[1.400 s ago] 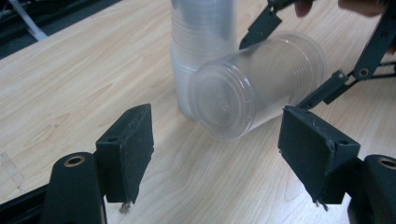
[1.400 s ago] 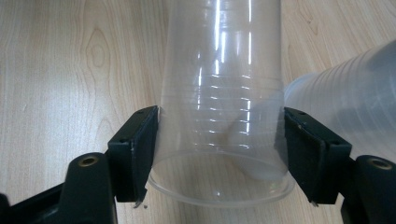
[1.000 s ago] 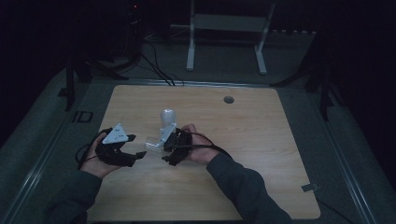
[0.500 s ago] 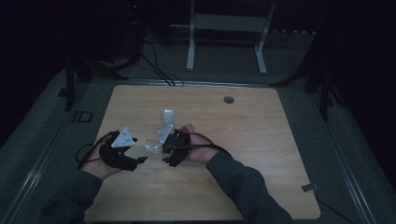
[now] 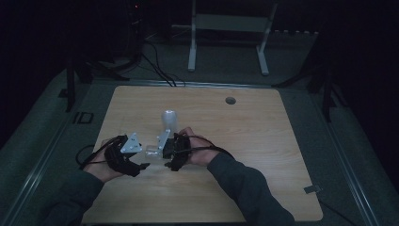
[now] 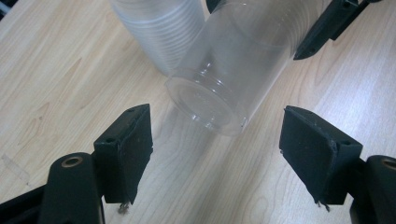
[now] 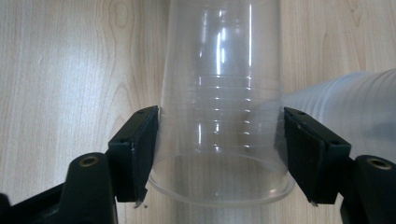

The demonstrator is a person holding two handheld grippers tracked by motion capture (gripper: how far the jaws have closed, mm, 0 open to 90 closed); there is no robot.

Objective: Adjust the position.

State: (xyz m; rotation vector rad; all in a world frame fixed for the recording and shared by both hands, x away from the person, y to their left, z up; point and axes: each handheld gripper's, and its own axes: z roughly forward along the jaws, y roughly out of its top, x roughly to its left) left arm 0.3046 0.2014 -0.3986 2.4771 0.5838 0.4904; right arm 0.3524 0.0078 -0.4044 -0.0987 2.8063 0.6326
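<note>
My right gripper [image 5: 162, 151] is shut on a clear plastic cup [image 5: 151, 151], which it holds on its side a little above the wooden table [image 5: 263, 141]. In the right gripper view the two pads press the cup [image 7: 219, 93] near its rim, gripper [image 7: 222, 140]. My left gripper [image 5: 140, 158] stands open just left of the cup. In the left gripper view the cup's base [image 6: 210, 102] points at the gap between the wide jaws, gripper [image 6: 217, 135]. A stack of clear cups [image 5: 169, 120] stands upright just beyond; the same stack [image 6: 159, 28] [image 7: 345, 107] lies close to the held cup.
The table has a round cable hole [image 5: 230, 100] at its far side and a small clip [image 5: 312, 189] at its near right edge. A white metal stand [image 5: 226, 28] and cables [image 5: 160, 70] lie on the dark floor behind it.
My left gripper has edged right, toward the base of the held cup. The right gripper and the cup have stayed where they were.
</note>
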